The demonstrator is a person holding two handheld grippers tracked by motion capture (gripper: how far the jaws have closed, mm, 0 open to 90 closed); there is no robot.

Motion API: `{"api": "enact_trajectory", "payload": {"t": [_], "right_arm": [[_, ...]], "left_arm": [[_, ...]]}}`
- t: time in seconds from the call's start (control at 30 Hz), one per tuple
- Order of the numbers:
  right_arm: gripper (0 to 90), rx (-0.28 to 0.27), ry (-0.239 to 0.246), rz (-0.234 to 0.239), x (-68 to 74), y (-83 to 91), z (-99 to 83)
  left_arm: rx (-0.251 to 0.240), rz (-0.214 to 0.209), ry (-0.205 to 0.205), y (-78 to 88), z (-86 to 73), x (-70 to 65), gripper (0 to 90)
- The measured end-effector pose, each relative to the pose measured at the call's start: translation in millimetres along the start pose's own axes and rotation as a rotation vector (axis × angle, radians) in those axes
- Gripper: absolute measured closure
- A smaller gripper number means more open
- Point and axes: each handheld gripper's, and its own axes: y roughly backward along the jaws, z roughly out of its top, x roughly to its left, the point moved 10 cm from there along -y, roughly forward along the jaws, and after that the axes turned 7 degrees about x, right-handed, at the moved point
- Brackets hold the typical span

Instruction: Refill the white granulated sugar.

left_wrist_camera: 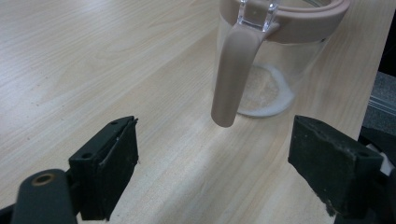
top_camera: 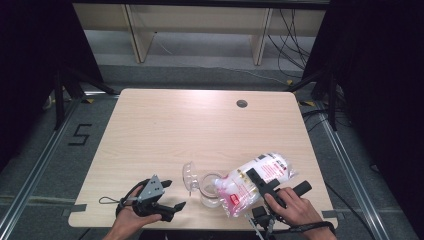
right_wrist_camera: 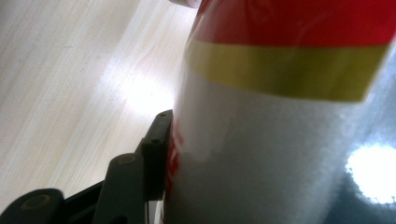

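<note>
Right gripper (top_camera: 267, 186) is clamped on a plastic bag (top_camera: 255, 181) tipped over the clear jug (top_camera: 210, 189) near the table's (top_camera: 165, 130) near edge. Left gripper (top_camera: 170, 195) sits wide apart, holding nothing, just left of the jug.

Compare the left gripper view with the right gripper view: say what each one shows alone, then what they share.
Left gripper view alone: a clear jar with a beige rim and handle, a little white powder at its bottom, standing ahead of wide-open jaws. Right gripper view alone: a bag with red and yellow bands, pressed against a black jaw. Shared: the light wooden table.
</note>
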Motion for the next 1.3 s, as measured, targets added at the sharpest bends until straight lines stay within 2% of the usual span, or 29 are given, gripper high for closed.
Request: {"api": "enact_trajectory", "payload": {"t": [0.37,0.4,0.43,0.5,0.67,0.87,0.97,1.1,1.13,1.3], "right_arm": [[51.5,0.01,0.038,0.005,1.8,-1.7,-1.1],[51.5,-0.002,0.081,-0.009,0.0,-2.7,-0.8],[51.6,-0.001,0.091,-0.011,-0.3,-2.7,-0.7],[51.6,-0.005,0.089,-0.013,-0.6,-2.7,-0.1],[51.8,-0.007,0.096,-0.011,-1.6,-2.2,1.3],[52.0,0.011,0.101,-0.01,-0.5,-2.1,-0.8],[52.0,0.023,0.133,-0.01,-2.4,-1.5,-2.8],[52.2,0.02,0.106,-0.003,-1.3,-1.7,-2.7],[52.2,0.018,0.125,-0.011,-2.2,-1.6,-2.7],[52.4,0.014,0.119,-0.014,-3.6,-1.5,-2.3]], "left_arm": [[0.0,0.001,0.001,0.1,0.0,0.1,15.5],[0.0,0.001,0.002,0.0,0.0,0.1,15.5],[-0.001,0.0,0.008,-0.1,0.0,-0.4,15.5],[-0.002,-0.005,0.0,-0.2,0.3,-0.5,15.5],[-0.006,-0.003,0.008,0.0,0.7,-0.7,15.5],[-0.006,-0.004,0.007,0.0,0.6,-0.8,15.5],[-0.001,0.0,0.002,0.0,0.1,0.1,15.5],[0.0,0.0,0.001,0.0,0.1,-0.1,15.5],[-0.001,0.0,0.001,0.0,0.1,0.0,15.5],[-0.007,-0.007,0.012,-0.6,0.5,-1.3,15.5]]}}
